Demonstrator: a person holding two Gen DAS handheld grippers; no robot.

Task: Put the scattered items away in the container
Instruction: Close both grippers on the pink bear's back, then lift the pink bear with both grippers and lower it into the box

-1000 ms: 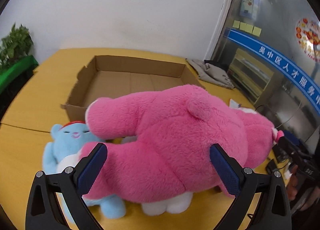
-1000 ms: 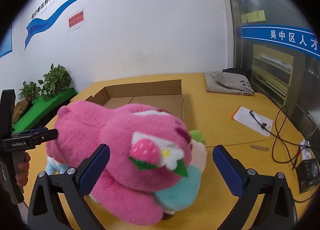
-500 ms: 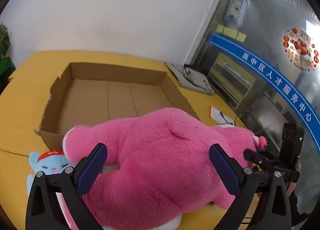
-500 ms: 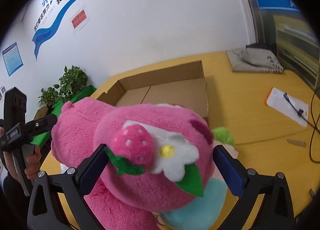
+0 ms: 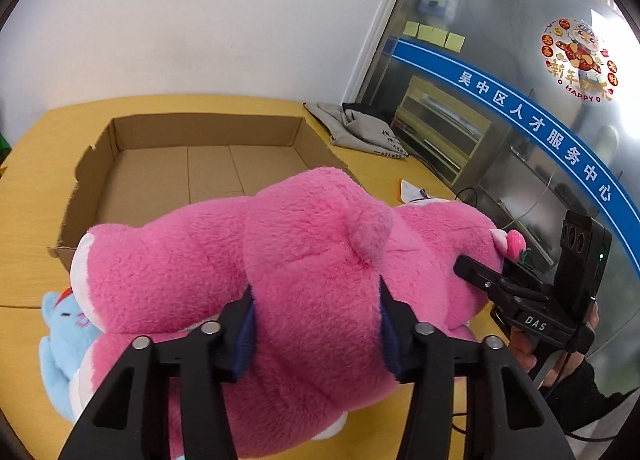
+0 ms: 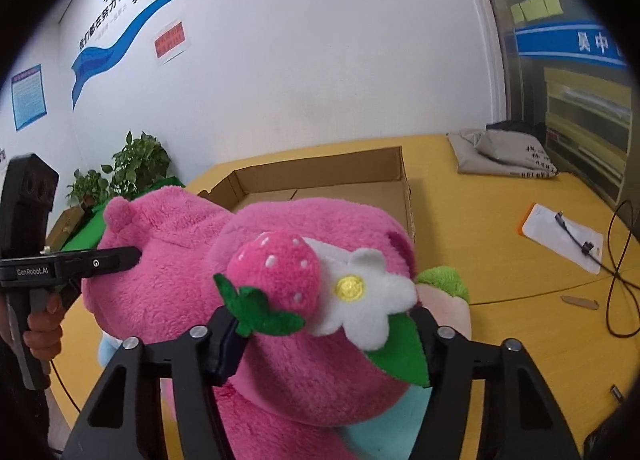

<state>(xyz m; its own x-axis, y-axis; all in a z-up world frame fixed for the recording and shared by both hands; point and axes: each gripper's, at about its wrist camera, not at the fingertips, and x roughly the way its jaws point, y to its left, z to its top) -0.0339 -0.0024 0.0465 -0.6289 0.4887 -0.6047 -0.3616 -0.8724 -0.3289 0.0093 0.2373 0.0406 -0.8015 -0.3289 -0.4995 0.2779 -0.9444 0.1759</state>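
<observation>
Pink bear (image 5: pixel 312 280): a big plush lying on the yellow table (image 5: pixel 36 148), pinched at both ends. The left gripper (image 5: pixel 316 324) has its jaws closing around the bear's rump, both pads pressed deep into the fur, the stubby tail (image 5: pixel 370 236) just ahead of them. The right gripper (image 6: pixel 328 340) has its jaws closing too, squeezing the head; the strawberry (image 6: pixel 276 268) and white flower (image 6: pixel 360 296) sit right above its fingers. Ahead of both grippers, just beyond the bear, stands the open cardboard box (image 5: pixel 200 132), nothing in it. A blue plush (image 5: pixel 64 332) lies under the bear's legs, to the left of the left gripper. A green-topped peach plush (image 6: pixel 444 288) peeks out beside the right gripper's right finger. Farther off to the right lie a grey bag (image 6: pixel 500 156), a white packet (image 6: pixel 560 236) and a black cable (image 6: pixel 616 272).
</observation>
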